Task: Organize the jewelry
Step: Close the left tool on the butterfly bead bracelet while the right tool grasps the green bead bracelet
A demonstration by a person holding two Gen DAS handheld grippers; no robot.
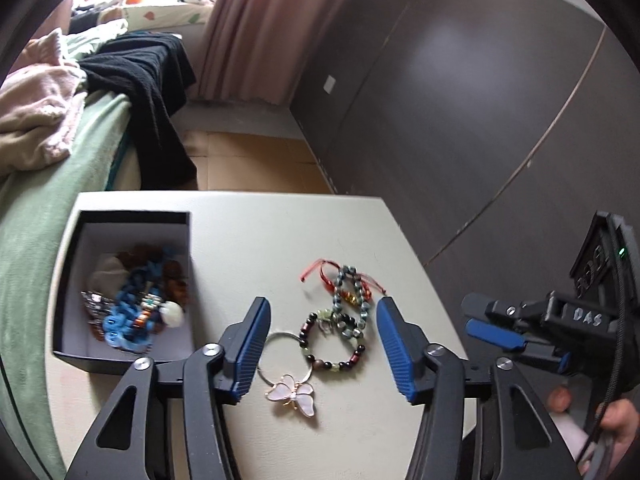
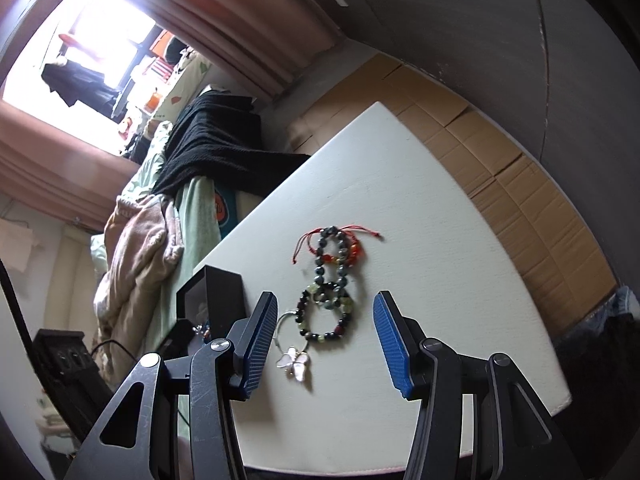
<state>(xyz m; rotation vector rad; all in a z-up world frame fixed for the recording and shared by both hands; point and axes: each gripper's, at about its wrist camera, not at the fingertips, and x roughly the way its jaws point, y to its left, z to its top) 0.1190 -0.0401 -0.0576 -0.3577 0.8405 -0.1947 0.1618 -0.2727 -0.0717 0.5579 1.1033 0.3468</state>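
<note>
Lying on the white tabletop (image 1: 248,240), the dark-and-green beaded elastic bracelet (image 1: 334,346) beside the black open box (image 1: 72,280) looks light, floppy, best pinched across its beads; left gripper (image 1: 322,346) and right gripper (image 2: 325,338) jaws gape, empty.

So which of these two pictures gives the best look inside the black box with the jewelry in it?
The left wrist view. It looks down into the open black box, showing blue beads and other pieces piled inside. In the right wrist view the black box is seen from the side, partly hidden behind one of the fingers, so its contents barely show.
</note>
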